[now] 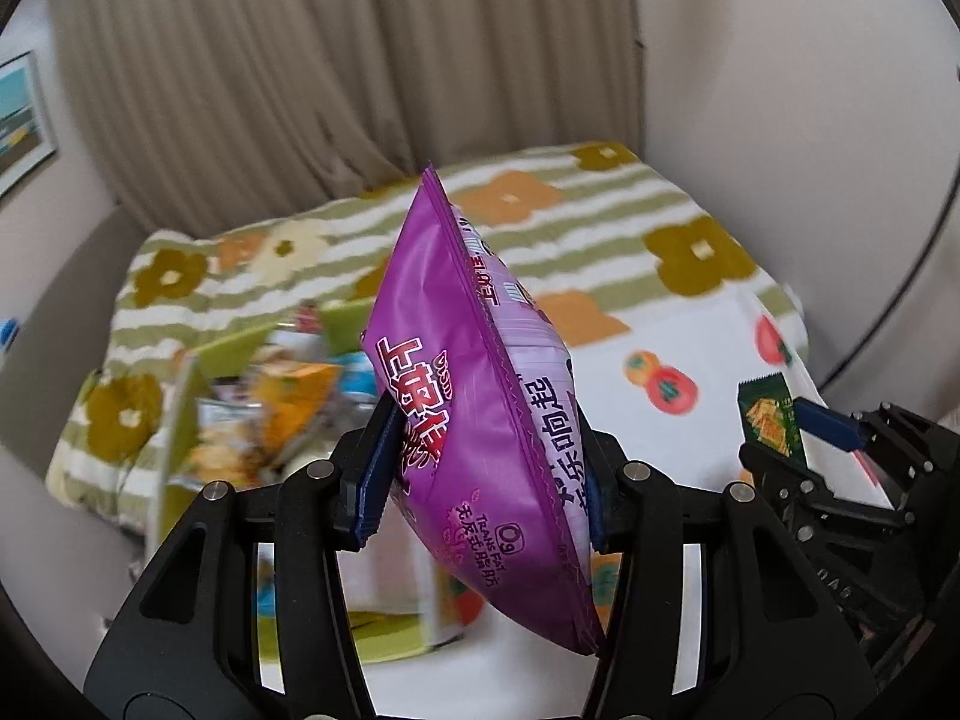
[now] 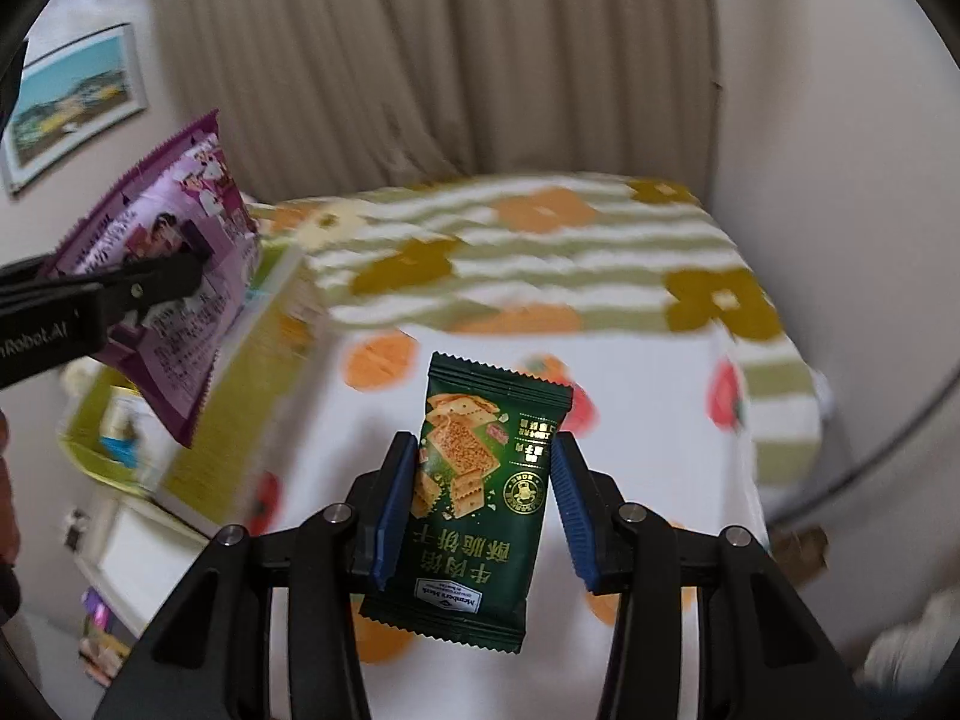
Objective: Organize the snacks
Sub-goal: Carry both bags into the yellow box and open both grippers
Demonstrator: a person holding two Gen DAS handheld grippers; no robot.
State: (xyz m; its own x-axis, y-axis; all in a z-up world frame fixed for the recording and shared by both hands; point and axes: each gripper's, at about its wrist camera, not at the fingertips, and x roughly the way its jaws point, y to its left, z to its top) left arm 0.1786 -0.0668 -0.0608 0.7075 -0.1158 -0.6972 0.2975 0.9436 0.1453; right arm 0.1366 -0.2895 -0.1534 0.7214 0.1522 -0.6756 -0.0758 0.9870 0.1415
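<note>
We've got 2 snacks up in the air at once here. Our left tool (image 1: 486,468) is clamped on a purple bag (image 1: 474,396), blue pads squeezing it from both sides, bag standing on edge and tilted. Our right tool (image 2: 480,504) is closed on a green packet (image 2: 480,498) of crackers, held flat-on to the camera with the print upside down.

Both hang above a bed (image 1: 600,222) with a flowery striped blanket. There's a white cloth (image 2: 648,384) with red and orange fruit prints spread over the near part. Off to the left sits a green-edged box (image 1: 180,414) stuffed with more snacks, too blurry to tell which. Beige curtain (image 2: 456,60) behind, framed picture (image 2: 72,102) on the wall at left.
</note>
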